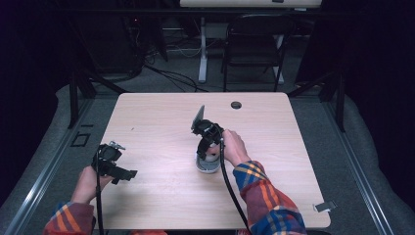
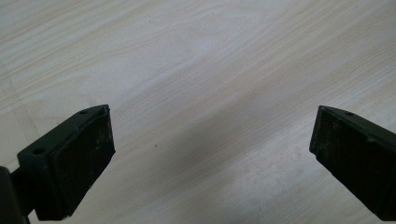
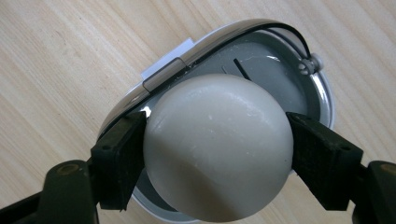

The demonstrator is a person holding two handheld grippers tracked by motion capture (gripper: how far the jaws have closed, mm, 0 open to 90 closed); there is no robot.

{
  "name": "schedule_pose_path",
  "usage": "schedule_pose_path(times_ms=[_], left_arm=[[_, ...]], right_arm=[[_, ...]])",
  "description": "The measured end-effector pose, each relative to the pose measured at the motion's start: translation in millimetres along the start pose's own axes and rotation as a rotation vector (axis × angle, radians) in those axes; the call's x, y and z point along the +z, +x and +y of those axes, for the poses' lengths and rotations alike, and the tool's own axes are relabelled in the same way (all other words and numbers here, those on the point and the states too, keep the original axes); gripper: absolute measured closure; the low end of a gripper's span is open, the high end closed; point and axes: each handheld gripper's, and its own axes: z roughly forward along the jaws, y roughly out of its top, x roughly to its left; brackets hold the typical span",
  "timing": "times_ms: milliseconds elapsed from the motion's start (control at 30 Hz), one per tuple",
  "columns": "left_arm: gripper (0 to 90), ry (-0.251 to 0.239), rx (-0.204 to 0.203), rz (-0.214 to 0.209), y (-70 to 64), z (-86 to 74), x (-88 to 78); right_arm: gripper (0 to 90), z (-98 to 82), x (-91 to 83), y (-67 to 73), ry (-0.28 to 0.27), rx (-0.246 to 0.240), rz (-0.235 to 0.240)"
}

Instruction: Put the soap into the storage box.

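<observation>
soap, an off-white rounded bar (image 3: 217,149), sits pinched between the two black jaws of the right gripper (image 3: 217,151), one pad pressed on each flank. its long axis cannot be told from the right gripper view, where it looks nearly round; the domed face turns up toward the camera. it hangs directly over a shallow oval dish (image 3: 299,88) with a grey inside and a shiny metal rim, and whether it touches the dish floor cannot be told. a slot shows in the dish floor beyond the bar, and a small white tab sticks out past the far rim.

from the high view the dish (image 1: 207,168) rests near the middle of the light wooden table (image 1: 161,196), with the right gripper (image 1: 209,149) pointing down into it and the right hand (image 1: 235,147) just beside it, a plaid sleeve behind.

well apart, at the table's left edge, the left gripper (image 1: 128,174) is held in the left hand (image 1: 88,182); its jaws stand spread wide over bare wood, nothing between them. a round cable hole (image 1: 236,105) lies near the far edge, and a dark chair (image 1: 254,44) stands beyond the table.
</observation>
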Motion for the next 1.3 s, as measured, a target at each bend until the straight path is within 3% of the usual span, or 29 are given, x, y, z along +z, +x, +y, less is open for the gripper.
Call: schedule_pose_path(times_ms=[433, 533, 633, 900, 1300], left_arm=[[0.0, 0.006, 0.002, -0.003, -0.7, 0.3, 0.6], [0.0, 0.008, 0.003, -0.004, -0.8, 0.3, 0.6], [0.0, 0.008, 0.005, -0.003, -0.8, 0.1, 1.2], [0.0, 0.008, 0.004, -0.003, -0.9, 0.4, 1.0], [0.0, 0.003, 0.002, -0.001, -1.0, 0.0, 0.6]], right_arm=[[23.0, -7.3, 2.8, -4.8, -0.024, 0.005, 0.0], [15.9, -11.9, -5.1, -6.9, -0.068, 0.006, -0.019], [14.4, -16.9, -12.5, -9.2, -0.097, 0.007, -0.027], [7.2, -31.3, -30.0, -15.3, -0.132, 0.011, -0.026], [0.8, -66.0, -54.2, -28.5, -0.191, 0.072, -0.048]])
